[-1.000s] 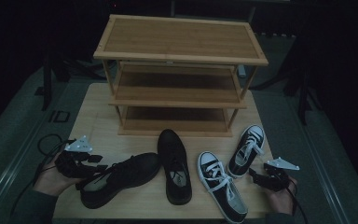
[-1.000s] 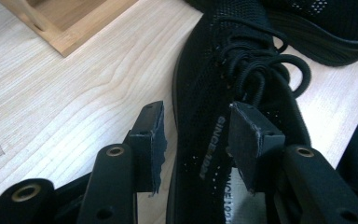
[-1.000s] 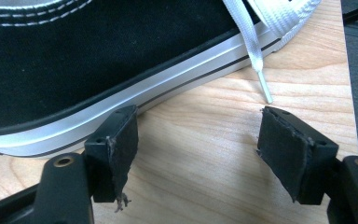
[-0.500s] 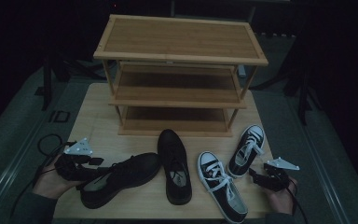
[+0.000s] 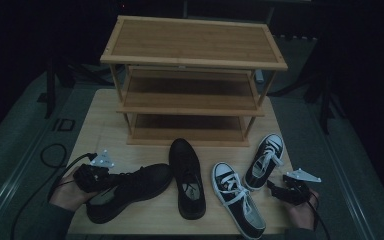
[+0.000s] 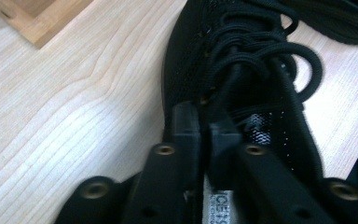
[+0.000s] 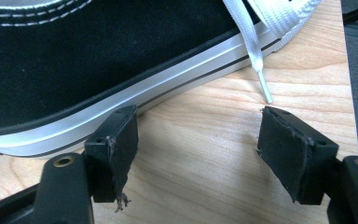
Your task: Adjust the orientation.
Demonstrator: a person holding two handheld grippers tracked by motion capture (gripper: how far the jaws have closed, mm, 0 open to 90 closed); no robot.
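Lying out — 2 black shoes, 2 sneakers.

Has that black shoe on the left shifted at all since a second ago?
No. The black lace-up shoe keeps its toe just short of the other black shoe, as before. The left gripper has just been closing and now pinches its collar.

High view dim and murky with black surroundings; both gripper views bright, close foreground blurred.
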